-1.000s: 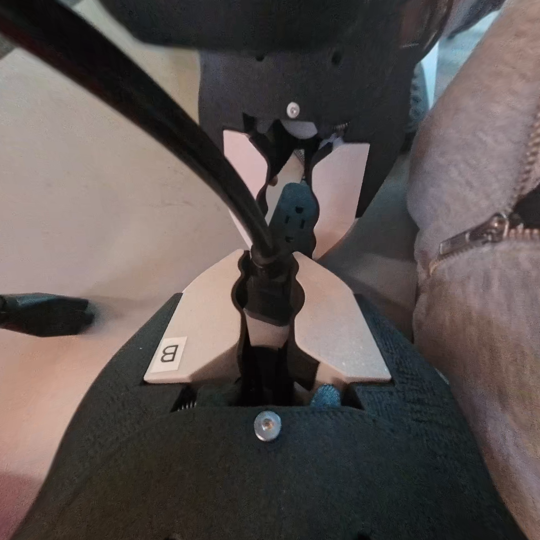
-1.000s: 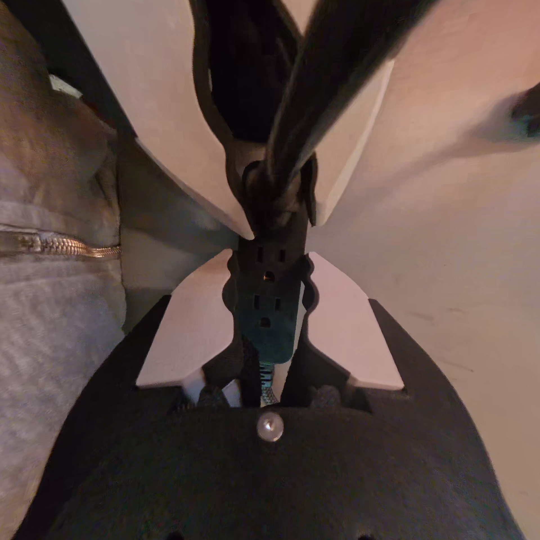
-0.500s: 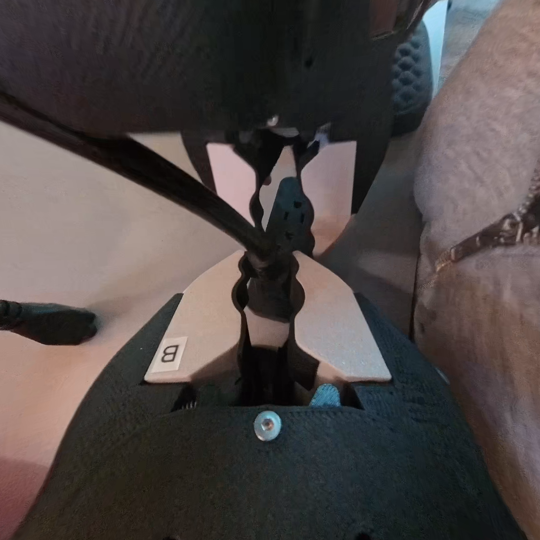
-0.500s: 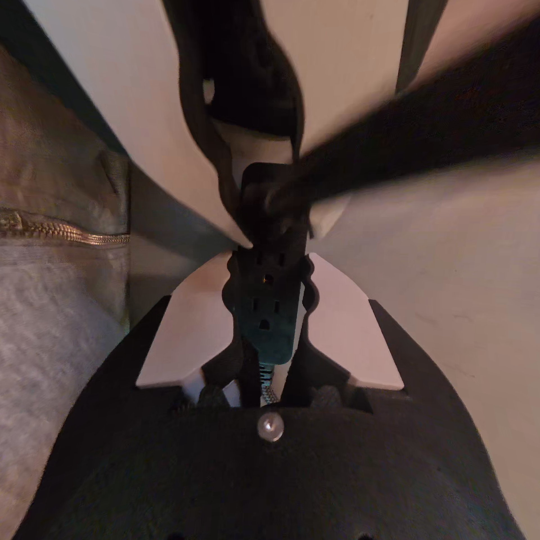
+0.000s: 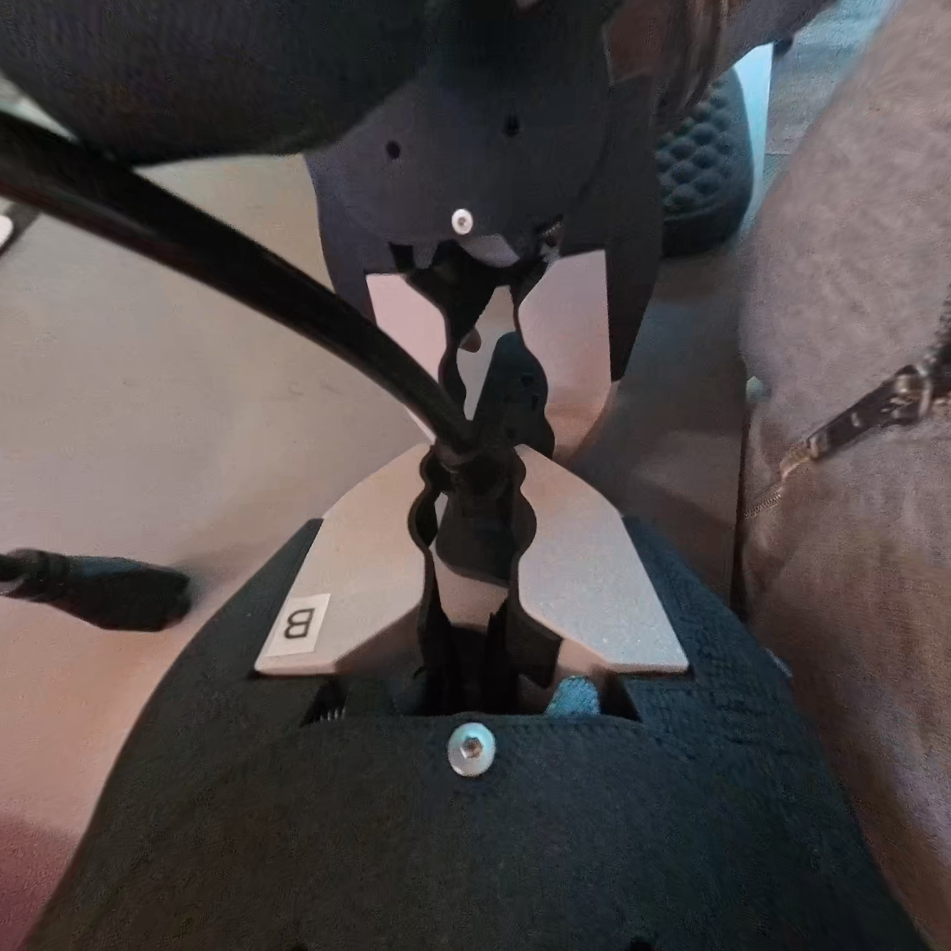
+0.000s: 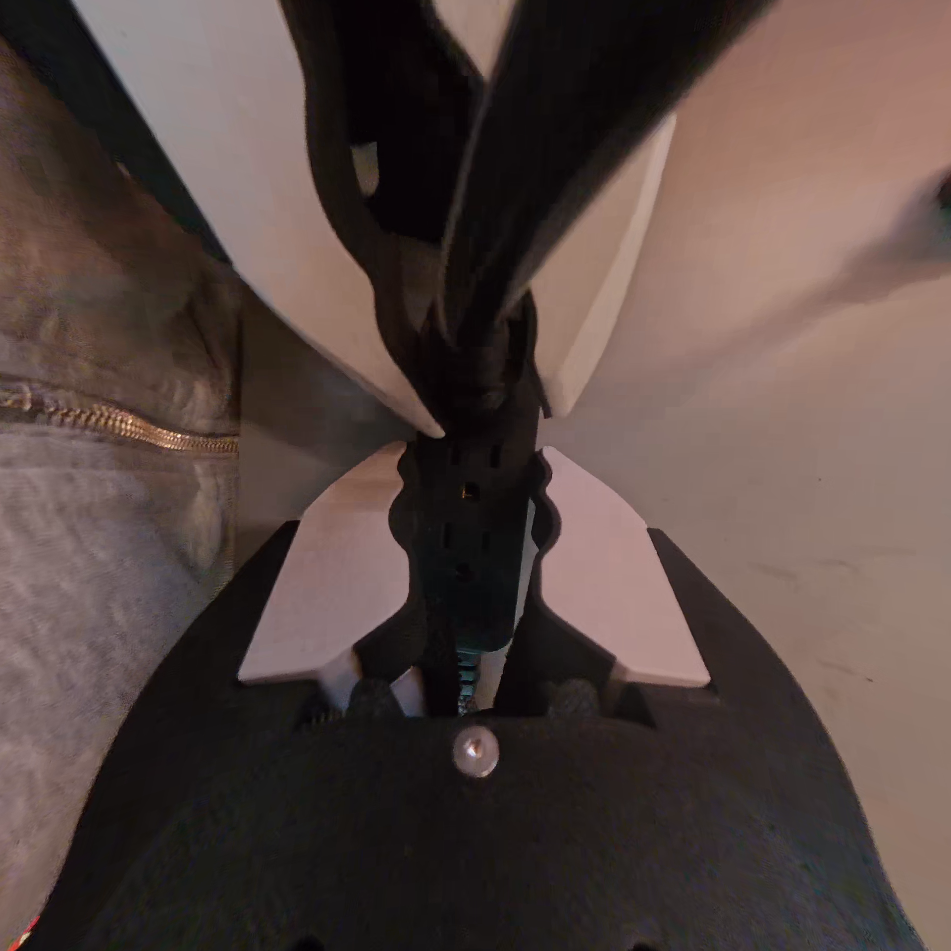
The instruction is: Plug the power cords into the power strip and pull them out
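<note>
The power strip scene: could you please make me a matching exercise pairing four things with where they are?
Things:
1. power strip
2. plug
3. second plug
4. zipper

Places:
A. lying loose on the table, left in the left wrist view
B. between the right hand-held gripper fingers
C. on grey fabric beside the table
D. between the left hand-held gripper fingers

Pairs: 1-B, 2-D, 3-A, 4-C

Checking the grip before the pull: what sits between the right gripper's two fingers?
In the right wrist view, the black power strip fills the gap of the right gripper, its outlets facing the camera.
</note>
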Demonstrator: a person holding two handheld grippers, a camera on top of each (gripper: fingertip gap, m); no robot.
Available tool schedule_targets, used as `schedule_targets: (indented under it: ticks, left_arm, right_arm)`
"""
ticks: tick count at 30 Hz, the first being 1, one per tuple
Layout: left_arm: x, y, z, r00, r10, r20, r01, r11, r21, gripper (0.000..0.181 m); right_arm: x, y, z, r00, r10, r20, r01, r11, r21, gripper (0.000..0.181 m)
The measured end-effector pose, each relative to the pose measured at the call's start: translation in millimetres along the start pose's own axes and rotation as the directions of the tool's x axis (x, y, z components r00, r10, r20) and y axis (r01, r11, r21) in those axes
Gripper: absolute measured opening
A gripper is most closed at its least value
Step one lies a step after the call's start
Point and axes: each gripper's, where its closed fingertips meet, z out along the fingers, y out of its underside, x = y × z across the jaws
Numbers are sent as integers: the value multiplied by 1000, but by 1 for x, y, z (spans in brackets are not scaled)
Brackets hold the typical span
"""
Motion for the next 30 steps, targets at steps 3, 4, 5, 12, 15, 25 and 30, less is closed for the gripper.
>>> schedule_targets:
  ticks: [3, 4, 5, 12, 15, 25, 30]
  left_arm:
    - [-1, 1, 0, 999, -3, -33, 3, 1000, -10, 23]
    - [-4, 4, -1, 998, -40, -49, 41, 999, 8, 24]
    - [-7, 7, -4, 992, -100, -77, 103, 994, 43, 24]
    - [-7, -1, 0, 999, -20, -32, 20, 1000, 13, 23]
    - [-10, 4, -2, 986, -149, -72, 154, 986, 67, 25]
    - [-9, 6, -3, 998, -65, -1, 65, 996, 61, 31]
    - [-10, 21, -5, 1000, 19, 24, -18, 999, -40, 82]
  right_arm:
    - [1, 0, 1, 1000, 17, 5, -18, 999, 29, 45]
    - [3, 1, 1, 999, 43, 15, -44, 997, 67, 46]
    - [5, 0, 1, 997, 69, 28, -71, 992, 100, 46]
    - [5, -1, 2, 997, 58, 47, -60, 997, 49, 47]
    - [8, -2, 2, 999, 51, 12, -51, 995, 85, 46]
    - [1, -12, -67, 992, 123, 9, -101, 774, 626, 66]
    - [-7, -1, -69, 969, 115, -217, 35, 811, 585, 84]
